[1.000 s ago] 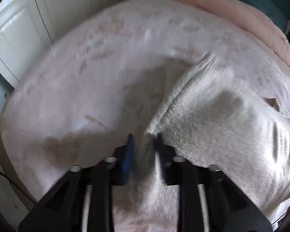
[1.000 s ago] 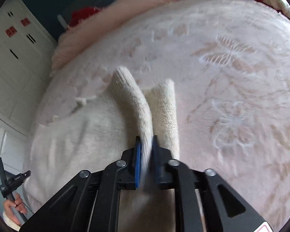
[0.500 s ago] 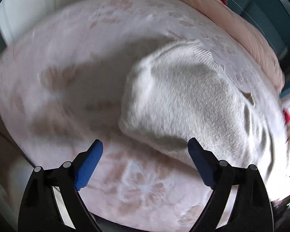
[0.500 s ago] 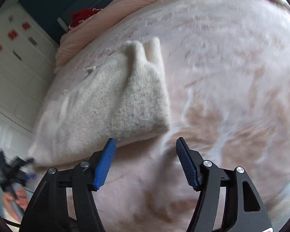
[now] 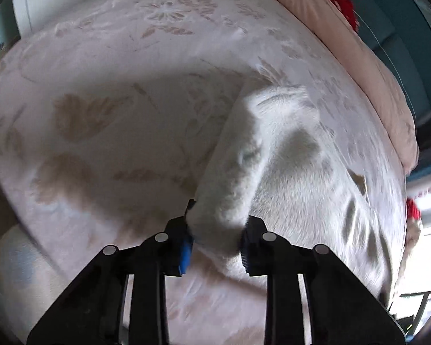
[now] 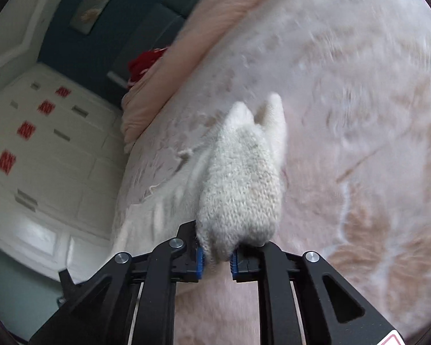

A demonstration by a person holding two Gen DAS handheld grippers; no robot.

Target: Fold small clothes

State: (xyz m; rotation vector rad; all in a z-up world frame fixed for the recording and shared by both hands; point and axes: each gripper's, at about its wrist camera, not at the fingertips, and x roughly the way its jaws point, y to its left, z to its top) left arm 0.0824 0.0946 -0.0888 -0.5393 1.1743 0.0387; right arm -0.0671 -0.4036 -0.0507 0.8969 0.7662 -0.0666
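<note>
Both tongs, wide open half a second ago, now pinch the folded cream sweater (image 5: 287, 155): left gripper (image 5: 215, 238) and right gripper (image 6: 217, 258) grip its near edge; its length runs across the bed (image 5: 129, 72), ahead of both.

Two close wrist views along the fingers (image 5: 245, 247), sharing the sweater (image 6: 241, 189).

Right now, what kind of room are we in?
Most likely a bedroom. The white knitted garment lies on a wide bed with a pink flowered bedspread, a pink pillow or bolster runs along its far edge, and white wardrobe doors stand beside it.
</note>
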